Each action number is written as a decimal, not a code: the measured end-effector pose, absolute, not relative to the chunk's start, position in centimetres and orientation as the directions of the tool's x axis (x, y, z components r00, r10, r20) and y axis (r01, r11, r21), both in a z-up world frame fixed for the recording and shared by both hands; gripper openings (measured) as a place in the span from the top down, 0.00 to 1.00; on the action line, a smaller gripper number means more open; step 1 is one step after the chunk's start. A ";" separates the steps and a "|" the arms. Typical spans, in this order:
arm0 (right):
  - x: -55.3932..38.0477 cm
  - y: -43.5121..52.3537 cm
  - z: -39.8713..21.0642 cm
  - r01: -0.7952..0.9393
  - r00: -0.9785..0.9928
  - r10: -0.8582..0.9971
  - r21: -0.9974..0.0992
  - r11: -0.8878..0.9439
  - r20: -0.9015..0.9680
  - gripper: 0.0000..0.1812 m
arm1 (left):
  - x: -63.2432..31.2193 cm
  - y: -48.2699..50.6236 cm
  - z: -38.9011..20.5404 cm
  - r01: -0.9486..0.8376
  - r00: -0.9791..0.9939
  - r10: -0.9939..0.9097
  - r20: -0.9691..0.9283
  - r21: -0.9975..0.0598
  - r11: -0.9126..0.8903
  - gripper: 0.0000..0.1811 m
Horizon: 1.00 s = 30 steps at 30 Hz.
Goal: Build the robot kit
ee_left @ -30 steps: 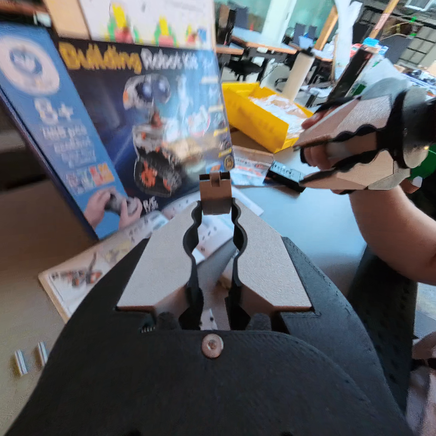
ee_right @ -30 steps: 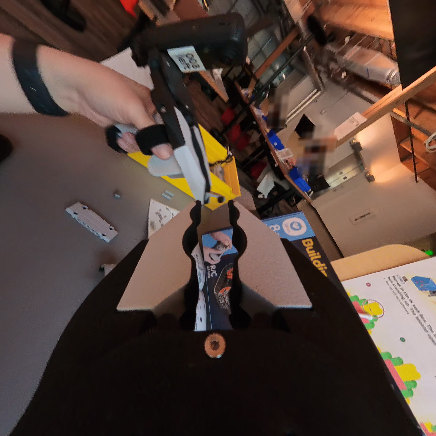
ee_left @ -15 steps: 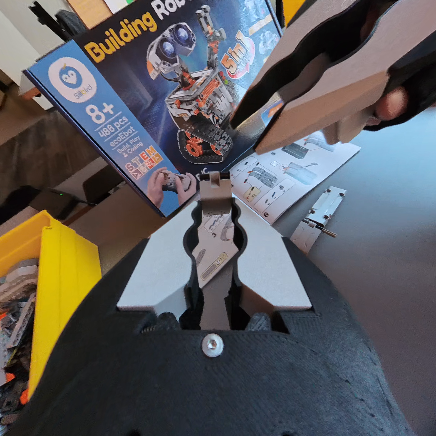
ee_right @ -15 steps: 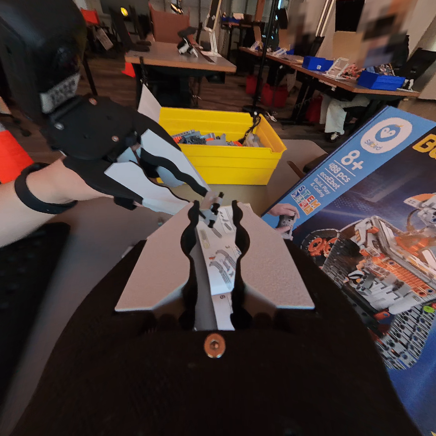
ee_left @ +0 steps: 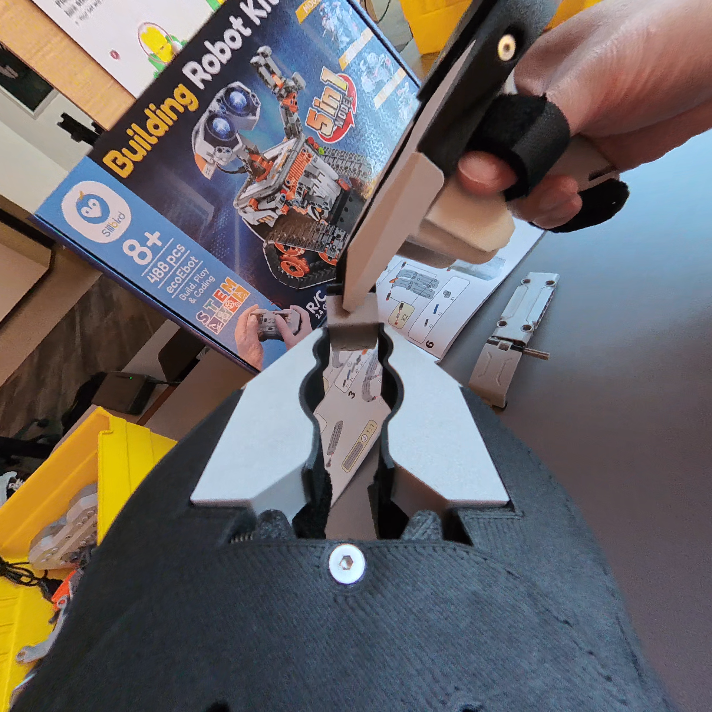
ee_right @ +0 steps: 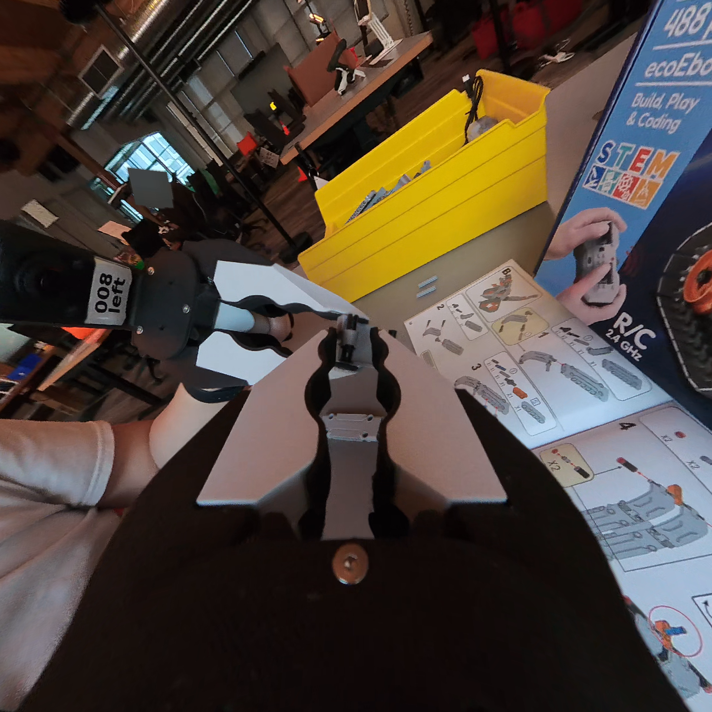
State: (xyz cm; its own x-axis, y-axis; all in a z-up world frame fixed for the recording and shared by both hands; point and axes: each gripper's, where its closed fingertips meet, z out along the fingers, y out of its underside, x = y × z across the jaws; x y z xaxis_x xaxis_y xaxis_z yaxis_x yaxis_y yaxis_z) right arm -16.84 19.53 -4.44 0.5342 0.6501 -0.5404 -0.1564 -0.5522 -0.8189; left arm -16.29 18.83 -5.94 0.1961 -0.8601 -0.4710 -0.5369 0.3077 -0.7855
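Your left gripper is pinched tight on a small grey brick piece, caught right at the fingertips and held up off the table. Your right gripper meets it from the other side: in the right wrist view its tips close around the same grey piece, with a short black pin on it showing between them, and the left gripper's fingers reach in from the left of it. From the left wrist view, the right gripper's pale finger comes down from above and touches the top of the piece. Your right hand wraps that tool, black straps over two fingers.

Just below and beyond your left fingertips, the instruction booklet lies open on the grey table. To the right of the booklet, flat on the table, sits a long light-grey plate part with a small pin sticking out of its side. The same part shows in the gap behind your right gripper's tips.

Behind the booklet leans the big blue kit box with a tracked robot pictured on it. Down at your left gripper's left sits a yellow bin holding loose grey pieces; from the right wrist view that yellow bin stands beyond the booklet, with two small pale pins on the table in front of it.
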 end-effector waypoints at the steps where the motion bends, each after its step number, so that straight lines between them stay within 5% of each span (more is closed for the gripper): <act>1: -17.0 19.3 -4.2 -0.162 0.509 0.660 -0.815 -0.556 -0.552 0.95 | -16.3 18.8 -5.8 -0.530 0.196 -0.858 -0.475 -0.787 0.315 0.87; 6: -17.3 18.5 -3.2 -0.157 0.449 0.695 -0.816 -0.557 -0.561 0.97 | -16.4 18.3 -4.9 -0.477 0.187 -0.834 -0.518 -0.790 0.384 0.87; 14: -16.9 18.6 -0.8 -0.238 0.426 0.715 -0.831 -0.502 -0.554 0.97 | -23.2 21.3 -0.7 -0.157 0.394 -0.904 -0.165 -0.981 0.111 0.90; 21: -21.6 13.3 0.1 0.009 0.221 0.951 -0.974 -0.225 -0.217 0.97 | -23.3 18.0 1.7 0.155 0.049 -0.974 0.223 -0.965 -0.214 0.86; 25: -21.4 13.4 -1.5 0.135 0.265 0.959 -0.981 -0.142 -0.103 0.97 | -22.5 17.0 0.1 0.089 -0.016 -0.988 0.154 -0.984 -0.155 0.85; 30: -21.4 11.7 0.3 0.140 0.233 0.941 -0.966 0.216 0.244 0.97 | -21.0 15.2 -0.6 0.061 -0.072 -0.993 0.098 -0.993 -0.103 0.85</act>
State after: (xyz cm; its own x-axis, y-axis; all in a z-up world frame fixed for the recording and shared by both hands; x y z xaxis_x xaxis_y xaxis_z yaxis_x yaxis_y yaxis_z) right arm -21.36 11.73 0.34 0.2329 0.9414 0.2438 0.1398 0.2157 -0.9664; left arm -20.99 15.22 -0.57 -0.0718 -0.9926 0.0981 0.0613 -0.1026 -0.9928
